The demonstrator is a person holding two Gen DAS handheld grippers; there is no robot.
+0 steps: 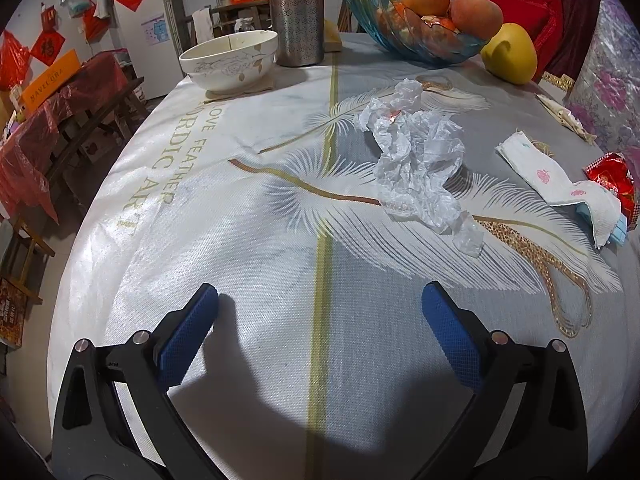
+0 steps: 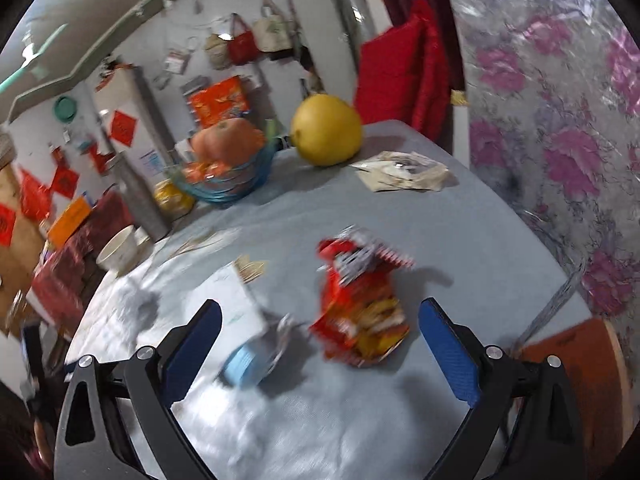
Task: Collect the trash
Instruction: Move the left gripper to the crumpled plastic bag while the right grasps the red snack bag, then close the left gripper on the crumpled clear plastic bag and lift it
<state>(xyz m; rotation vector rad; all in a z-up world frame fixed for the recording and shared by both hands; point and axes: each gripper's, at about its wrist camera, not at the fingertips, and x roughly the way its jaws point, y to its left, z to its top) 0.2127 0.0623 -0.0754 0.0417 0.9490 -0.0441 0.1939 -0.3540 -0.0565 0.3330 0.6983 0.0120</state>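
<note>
The left gripper [image 1: 320, 300] hangs over the tablecloth [image 1: 248, 240] with its blue pads [image 1: 188, 332] spread wide and nothing between them. Ahead of it lies a crumpled clear plastic wrapper [image 1: 416, 160], and further right a folded printed tissue [image 1: 560, 180] whose far end covers something pale blue. A red packet [image 1: 614, 184] beside it is cut off by the frame edge.

The right gripper [image 2: 320, 316] is likewise wide apart and empty; its view is smeared by motion. Between and just beyond its fingers lies a red and yellow snack wrapper [image 2: 360, 304], its print unreadable in the blur. To the left are a pale blue object [image 2: 244, 364], too blurred to identify, and white paper [image 2: 236, 300]. A flattened whitish wrapper [image 2: 404, 176] lies near a yellow pomelo [image 2: 326, 134].

The cloth, printed with feathers, reads "LOVE FEATHER" and "NORDIC ART", partly cut. It also carries a white bowl [image 1: 228, 60], a steel flask [image 1: 296, 12] and a blue glass fruit bowl [image 1: 408, 36]. An orange box [image 1: 48, 80] in the room has lettering that is hard to read
</note>
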